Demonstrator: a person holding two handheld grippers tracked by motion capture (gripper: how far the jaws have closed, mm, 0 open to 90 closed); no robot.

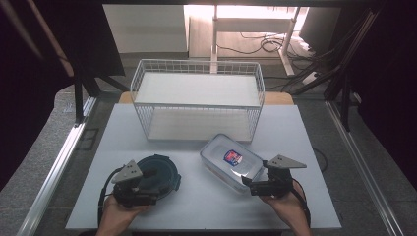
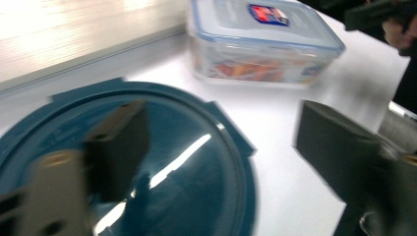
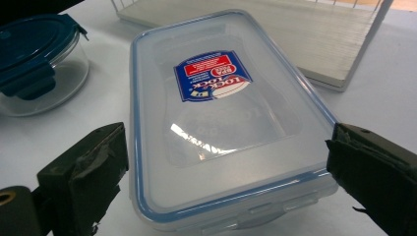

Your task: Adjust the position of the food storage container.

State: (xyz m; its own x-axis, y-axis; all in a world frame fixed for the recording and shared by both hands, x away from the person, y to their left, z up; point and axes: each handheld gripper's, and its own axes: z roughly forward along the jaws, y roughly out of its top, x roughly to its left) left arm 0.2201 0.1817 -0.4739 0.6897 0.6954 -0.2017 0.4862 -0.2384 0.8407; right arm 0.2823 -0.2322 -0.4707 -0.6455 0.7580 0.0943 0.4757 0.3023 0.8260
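Nearest the wire basket [image 1: 196, 98] on the table [image 1: 295, 128], going left to right: the left hand-held gripper [image 1: 140, 184] hangs over the round container with a dark blue lid [image 1: 160, 172], in front of the basket's left half, jaws spread wide and holding nothing, one over the lid and one outside the rim; closing like this could skid off the smooth lid; the glass bowl looks empty. Right of it, before the basket's right corner, lies the rectangular clear box [image 1: 231, 161], lid on, something orange and red showing through its side; the right hand-held gripper [image 1: 252, 186] straddles its near end, jaws wide apart, gripping nothing; the box could tip if lifted by one end. The basket is empty.
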